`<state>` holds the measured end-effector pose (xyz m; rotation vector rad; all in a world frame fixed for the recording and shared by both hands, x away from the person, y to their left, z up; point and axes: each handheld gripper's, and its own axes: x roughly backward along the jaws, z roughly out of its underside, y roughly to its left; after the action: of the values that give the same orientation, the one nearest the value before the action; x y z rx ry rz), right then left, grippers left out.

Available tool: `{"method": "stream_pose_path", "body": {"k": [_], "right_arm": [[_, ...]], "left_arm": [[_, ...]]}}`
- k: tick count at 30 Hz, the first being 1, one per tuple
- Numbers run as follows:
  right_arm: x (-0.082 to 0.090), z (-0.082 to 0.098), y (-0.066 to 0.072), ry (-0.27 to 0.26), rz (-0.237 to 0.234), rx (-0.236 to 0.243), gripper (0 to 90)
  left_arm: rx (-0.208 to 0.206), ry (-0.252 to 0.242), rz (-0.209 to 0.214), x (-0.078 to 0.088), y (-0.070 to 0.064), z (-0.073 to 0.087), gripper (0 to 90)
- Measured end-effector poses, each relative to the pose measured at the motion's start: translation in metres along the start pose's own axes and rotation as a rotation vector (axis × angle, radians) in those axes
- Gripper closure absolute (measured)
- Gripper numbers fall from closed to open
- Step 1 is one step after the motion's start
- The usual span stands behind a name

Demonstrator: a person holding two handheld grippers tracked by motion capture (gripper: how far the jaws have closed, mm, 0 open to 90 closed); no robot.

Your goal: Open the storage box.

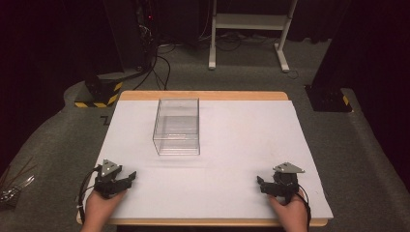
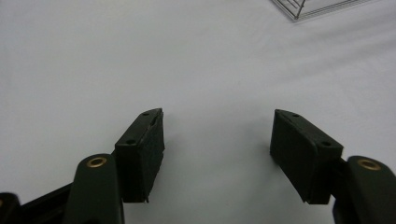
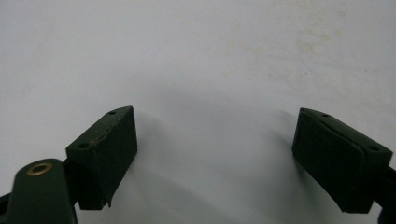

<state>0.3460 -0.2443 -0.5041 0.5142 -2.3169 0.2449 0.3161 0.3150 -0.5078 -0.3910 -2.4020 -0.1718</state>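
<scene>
A clear plastic box (image 1: 177,126) stands on the white table sheet (image 1: 241,135), left of centre toward the back; one corner of the box (image 2: 317,5) shows at the top of the left gripper view. My left gripper (image 1: 126,178) rests near the front left corner of the sheet, held by a hand, jaws wide apart with nothing between them. My left gripper (image 2: 217,140) looks down on bare white surface. My right gripper (image 1: 261,185) sits near the front right, also held by a hand. In its own view my right gripper (image 3: 215,156) stands open over bare sheet.
A wooden table edge (image 1: 203,95) runs along the back. Beyond it on the carpet stand a white desk frame (image 1: 249,29) and cables (image 1: 159,67). A yellow-and-black striped base (image 1: 99,94) lies at the back left, a black base (image 1: 329,99) at the right.
</scene>
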Motion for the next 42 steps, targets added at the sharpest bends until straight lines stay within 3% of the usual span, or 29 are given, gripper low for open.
{"method": "stream_pose_path", "body": {"k": [4, 8, 11, 32, 38, 42], "right_arm": [[0.0, 0.0, 0.0, 0.0, 0.0, 0.0, 14.0], [0.0, 0.0, 0.0, 0.0, 0.0, 0.0, 14.0], [0.0, 0.0, 0.0, 0.0, 0.0, 0.0, 14.1], [0.0, 0.0, 0.0, 0.0, 0.001, -0.001, 14.2], [0.0, 0.0, 0.0, 0.0, 0.002, 0.0, 14.2], [0.0, 0.0, 0.0, -0.001, 0.003, 0.001, 14.2]], "left_arm": [[-0.002, 0.0, -0.007, 0.0, -0.001, 0.0, 34.7], [0.035, 0.009, -0.013, 0.002, 0.002, -0.002, 33.5], [0.052, -0.011, 0.007, 0.005, 0.004, -0.003, 33.7], [-0.004, -0.065, 0.071, 0.013, -0.012, -0.009, 35.2], [0.002, -0.098, 0.102, 0.015, -0.016, -0.011, 37.1], [0.016, -0.123, 0.147, 0.017, -0.02, -0.013, 38.7]]}}
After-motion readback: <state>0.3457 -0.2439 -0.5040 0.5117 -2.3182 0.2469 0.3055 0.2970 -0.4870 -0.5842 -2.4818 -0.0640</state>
